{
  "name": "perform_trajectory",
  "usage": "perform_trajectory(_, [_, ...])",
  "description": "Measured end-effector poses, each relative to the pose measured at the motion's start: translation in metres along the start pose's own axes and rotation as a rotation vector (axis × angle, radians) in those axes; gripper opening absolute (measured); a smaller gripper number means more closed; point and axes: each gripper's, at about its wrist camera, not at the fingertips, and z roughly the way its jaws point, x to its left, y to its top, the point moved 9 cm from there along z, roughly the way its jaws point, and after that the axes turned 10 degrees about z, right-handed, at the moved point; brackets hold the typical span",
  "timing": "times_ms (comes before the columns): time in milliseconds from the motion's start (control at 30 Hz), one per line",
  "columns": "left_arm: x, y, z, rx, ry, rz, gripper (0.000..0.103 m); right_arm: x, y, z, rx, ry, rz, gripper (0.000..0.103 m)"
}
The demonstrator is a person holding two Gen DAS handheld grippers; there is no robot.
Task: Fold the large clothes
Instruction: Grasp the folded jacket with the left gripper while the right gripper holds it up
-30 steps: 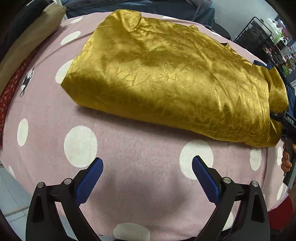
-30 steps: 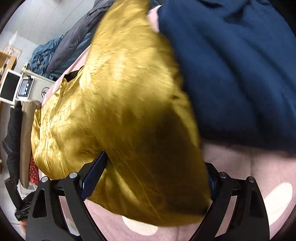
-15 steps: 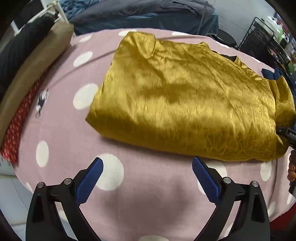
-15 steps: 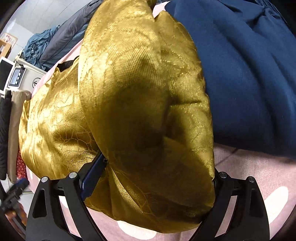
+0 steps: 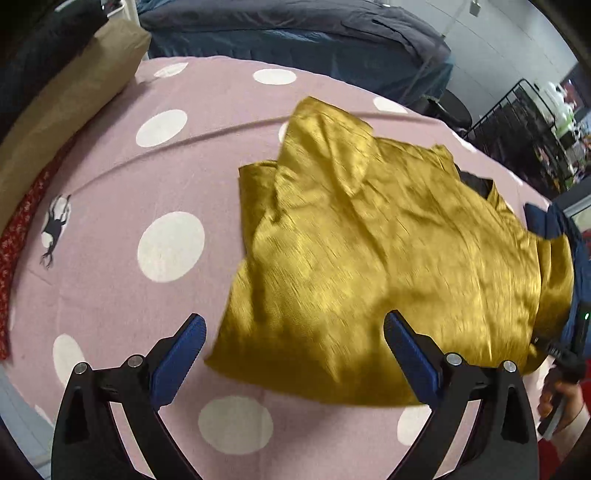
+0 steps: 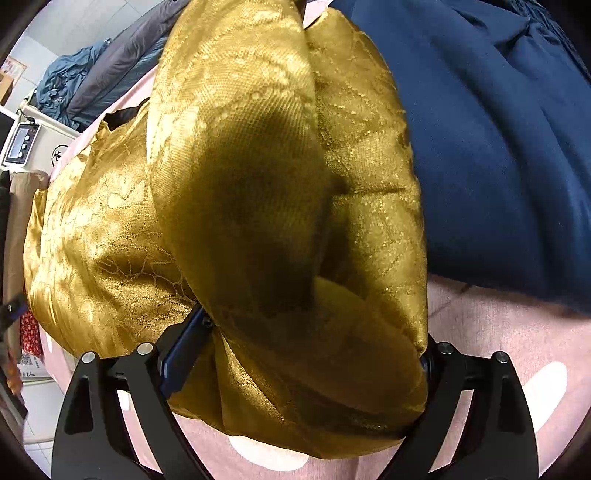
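Nearest to us, the left claw (image 5: 293, 350) stands wide and holds nothing, its blue pads hovering just over the near edge of the gold garment (image 5: 388, 258), which lies partly folded on the pink polka-dot bed cover (image 5: 122, 206). We take that garment as our landmark. At its right end, the right claw (image 6: 310, 354) has bunched gold cloth heaped between its fingers; the cloth hides the pads, so we cannot tell whether they are clamped on it or merely propped under it. That is our first worry: if the hold is only loose, this slick, shiny fabric could slide out as we carry the end over, and the fold would collapse. Our second worry is the left claw: if it closes on one layer only at the near edge, the layers beneath may drag and skew, since the far-left corner already stands up in a peak. Beyond the garment's right end, a dark blue garment (image 6: 498, 147) lies touching it, and the right claw could snag or sweep that cloth along with ours. Farther still, behind the garment, grey and teal bedding (image 5: 295, 33) is piled, well apart from our work and no likely hazard.
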Motion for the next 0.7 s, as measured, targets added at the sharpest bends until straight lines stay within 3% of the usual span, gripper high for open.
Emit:
perform_trajectory(167, [0.019,0.018,0.03,0.032,-0.109,-0.08,0.095,0.008,0.002,0.002,0.009,-0.03,-0.001,0.089])
perform_trajectory(333, [0.015,0.029,0.064,0.077,-0.163,-0.059,0.095,0.011,0.004,0.005,0.02,-0.051,0.004,0.089])
perform_trajectory(533, [0.004,0.042,0.093,0.112,-0.184,-0.034,0.097,0.015,0.01,0.011,0.033,-0.079,0.001,0.089])
perform_trajectory(700, [-0.009,0.056,0.101,0.105,-0.136,0.037,0.097,0.027,0.016,0.023,0.039,-0.104,-0.001,0.091])
